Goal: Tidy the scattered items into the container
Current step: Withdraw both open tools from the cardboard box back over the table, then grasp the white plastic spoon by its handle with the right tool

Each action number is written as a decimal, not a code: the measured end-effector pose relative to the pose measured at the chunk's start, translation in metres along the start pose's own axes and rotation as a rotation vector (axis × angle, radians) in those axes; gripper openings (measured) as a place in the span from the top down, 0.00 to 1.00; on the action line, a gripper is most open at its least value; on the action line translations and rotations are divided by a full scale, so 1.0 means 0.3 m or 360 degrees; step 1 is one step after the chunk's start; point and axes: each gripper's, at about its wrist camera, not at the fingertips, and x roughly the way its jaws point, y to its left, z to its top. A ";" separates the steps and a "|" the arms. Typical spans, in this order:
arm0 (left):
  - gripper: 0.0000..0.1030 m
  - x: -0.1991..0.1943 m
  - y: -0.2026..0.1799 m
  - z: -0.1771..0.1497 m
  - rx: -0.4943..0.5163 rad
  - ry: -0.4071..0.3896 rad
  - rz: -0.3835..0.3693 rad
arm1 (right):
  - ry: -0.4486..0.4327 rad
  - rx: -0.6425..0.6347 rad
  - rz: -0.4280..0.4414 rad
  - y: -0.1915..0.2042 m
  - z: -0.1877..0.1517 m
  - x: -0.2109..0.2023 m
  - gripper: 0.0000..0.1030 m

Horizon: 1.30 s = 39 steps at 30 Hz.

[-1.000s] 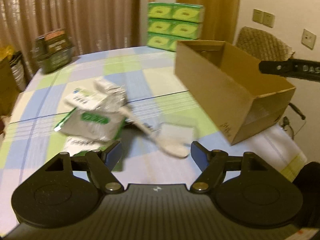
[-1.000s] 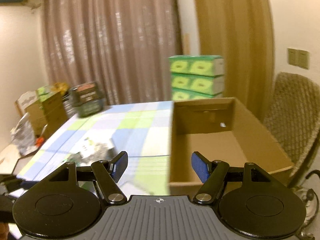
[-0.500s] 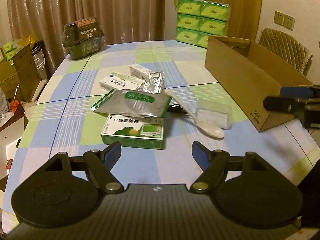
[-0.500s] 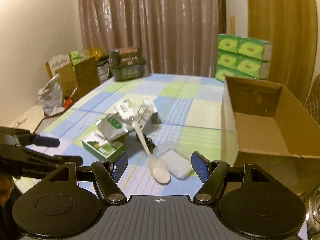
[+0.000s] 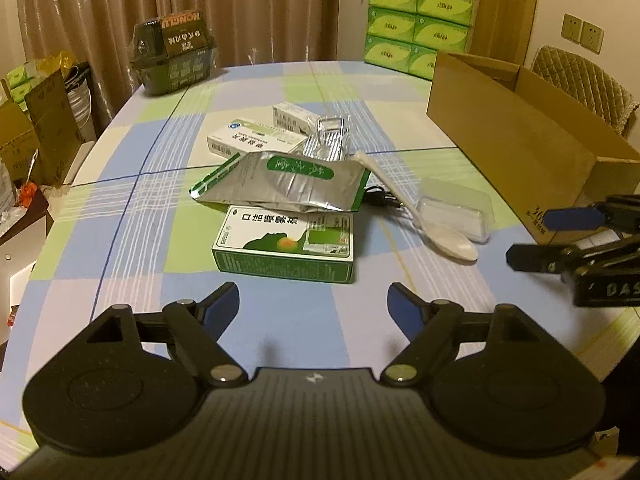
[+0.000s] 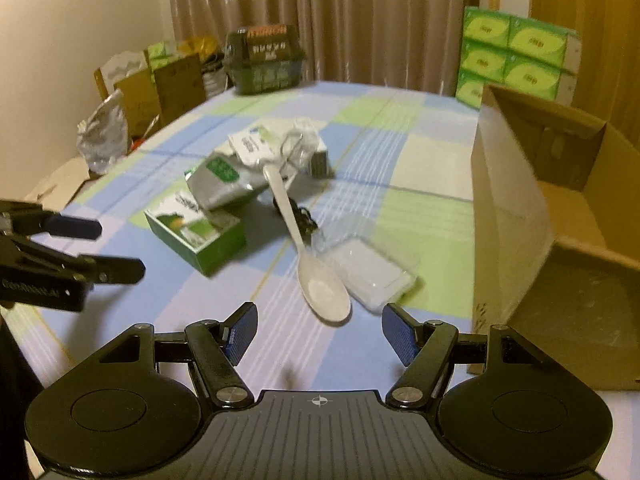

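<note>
The white spoon [image 6: 316,256] lay on the table [image 6: 400,152] at twelve o'clock from the right claw [image 6: 316,334], which gaped empty. The left claw [image 5: 314,306] was opening, empty. The spoon looked light, stiff and slippery; its thin handle seemed the best place to pinch.

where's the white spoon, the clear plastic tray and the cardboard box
white spoon [image 6: 325,295]: right wrist view, on its bowl
clear plastic tray [image 6: 370,274]: right wrist view, on its flat see-through top
cardboard box [image 5: 516,136]: left wrist view, on the long outer side wall
</note>
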 end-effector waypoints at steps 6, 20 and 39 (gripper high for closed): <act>0.23 0.046 0.015 0.006 0.0041 0.0018 0.0012 | 0.0079 -0.0056 0.0039 0.001 -0.010 0.097 0.41; 0.22 0.129 0.051 0.016 0.0017 0.0053 -0.0023 | 0.0087 -0.0052 0.0034 -0.025 0.028 0.222 0.45; 0.21 0.165 0.067 0.018 -0.0030 0.0060 -0.0037 | 0.0081 -0.0100 0.0084 0.036 0.039 0.212 0.72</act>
